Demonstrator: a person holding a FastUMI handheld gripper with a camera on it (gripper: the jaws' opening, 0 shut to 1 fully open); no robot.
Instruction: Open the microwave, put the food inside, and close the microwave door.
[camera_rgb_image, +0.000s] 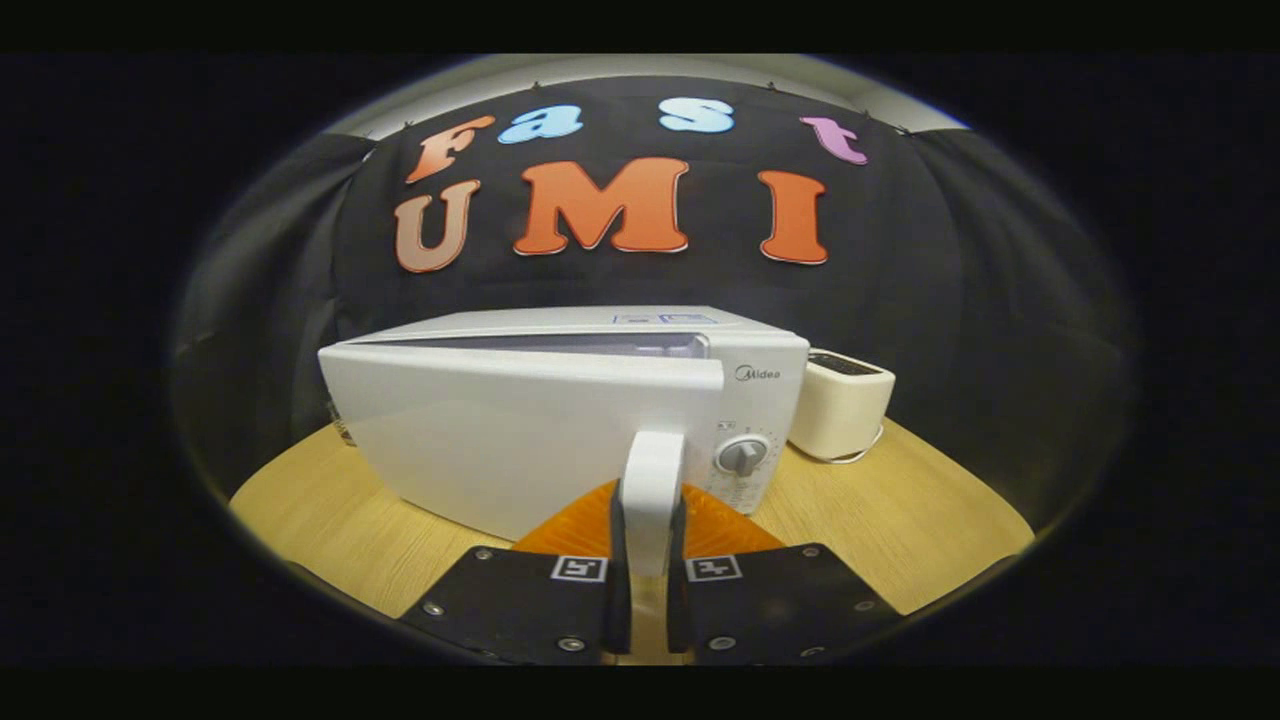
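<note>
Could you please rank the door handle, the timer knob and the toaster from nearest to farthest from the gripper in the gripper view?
1. Door handle: clamped between the fingers of the gripper.
2. Timer knob: on the microwave's control panel, just right of the handle.
3. Toaster: beyond the microwave's right side, on the table.

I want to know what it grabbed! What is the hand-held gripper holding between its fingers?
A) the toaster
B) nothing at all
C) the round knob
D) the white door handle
D: the hand-held gripper has both fingers pressed on the white door handle of the microwave, whose door stands slightly ajar.
</note>
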